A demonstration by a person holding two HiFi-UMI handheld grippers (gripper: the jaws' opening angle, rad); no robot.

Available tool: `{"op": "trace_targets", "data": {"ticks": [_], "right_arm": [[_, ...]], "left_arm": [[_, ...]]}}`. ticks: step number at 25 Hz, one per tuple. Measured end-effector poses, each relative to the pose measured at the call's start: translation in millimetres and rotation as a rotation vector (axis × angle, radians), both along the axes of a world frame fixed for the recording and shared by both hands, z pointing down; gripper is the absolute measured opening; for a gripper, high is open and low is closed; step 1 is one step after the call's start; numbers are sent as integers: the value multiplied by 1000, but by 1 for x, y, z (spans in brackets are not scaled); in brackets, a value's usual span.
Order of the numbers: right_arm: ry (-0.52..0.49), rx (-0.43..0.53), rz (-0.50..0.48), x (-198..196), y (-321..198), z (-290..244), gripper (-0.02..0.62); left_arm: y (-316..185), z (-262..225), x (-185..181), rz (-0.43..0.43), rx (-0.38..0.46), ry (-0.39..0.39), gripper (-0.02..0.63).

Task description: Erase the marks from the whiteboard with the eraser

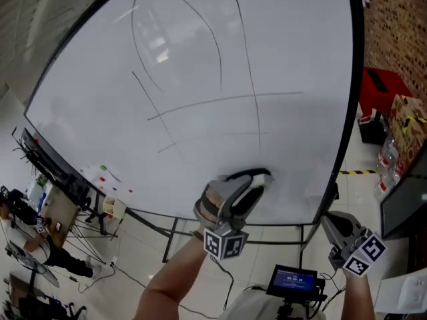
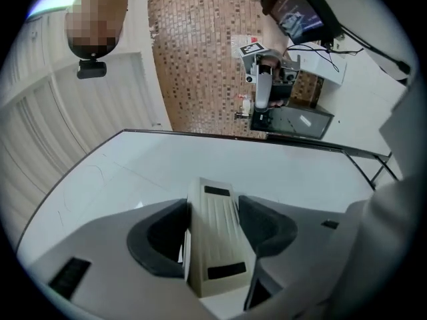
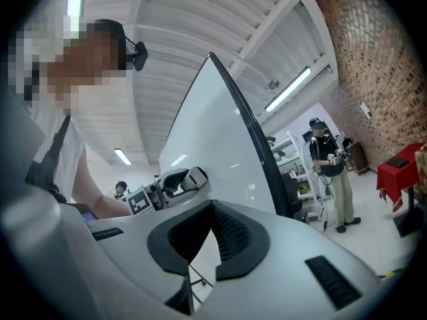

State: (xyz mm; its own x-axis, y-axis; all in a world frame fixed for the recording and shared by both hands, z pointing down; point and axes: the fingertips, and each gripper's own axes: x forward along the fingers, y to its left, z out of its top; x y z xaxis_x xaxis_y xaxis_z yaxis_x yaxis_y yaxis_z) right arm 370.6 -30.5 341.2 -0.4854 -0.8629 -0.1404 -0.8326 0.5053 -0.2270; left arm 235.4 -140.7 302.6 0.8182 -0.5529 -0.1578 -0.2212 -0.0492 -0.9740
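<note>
your left gripper (image 1: 248,187) is clamped on the eraser (image 2: 212,235), jaws snug on both of its long sides, and it sits low against the whiteboard (image 1: 87,92), well under the marks (image 1: 247,65). whether the felt is on the board, no view says. your right gripper (image 1: 333,225) hangs off the board's lower right corner, jaws pressed together with nothing in them.

so here's the play: bring the eraser up to the thin lines above it, set the felt flat, and press evenly so the whole face wipes, not one edge. i'd take the long upright stroke first, then the cross line (image 1: 227,100), then the big loop (image 1: 217,52) up top. overlap the passes; those lines are faint and easy to miss in the glare. keep the grip firm, because a tilted eraser could twist in the jaws.

the board is glossy and throws back the ceiling lights, and it stands on a thin metal frame, so it may wobble under a hard push. round you: a brick wall (image 1: 400,25), a red table (image 1: 383,85), striped tape (image 1: 357,173) on a pale shiny floor, and another person (image 3: 330,172) standing well back.
</note>
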Motion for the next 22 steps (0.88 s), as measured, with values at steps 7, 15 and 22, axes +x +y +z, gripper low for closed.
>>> {"op": "trace_targets", "data": {"ticks": [7, 15, 22], "right_arm": [[9, 72, -17, 25, -2, -31, 17], [4, -46, -68, 27, -15, 23, 17], [32, -122, -24, 30, -11, 55, 17]], "left_arm": [[7, -6, 33, 37, -30, 91, 273], [0, 106, 51, 70, -127, -14, 273], [-9, 200, 50, 82, -175, -132, 273]]}}
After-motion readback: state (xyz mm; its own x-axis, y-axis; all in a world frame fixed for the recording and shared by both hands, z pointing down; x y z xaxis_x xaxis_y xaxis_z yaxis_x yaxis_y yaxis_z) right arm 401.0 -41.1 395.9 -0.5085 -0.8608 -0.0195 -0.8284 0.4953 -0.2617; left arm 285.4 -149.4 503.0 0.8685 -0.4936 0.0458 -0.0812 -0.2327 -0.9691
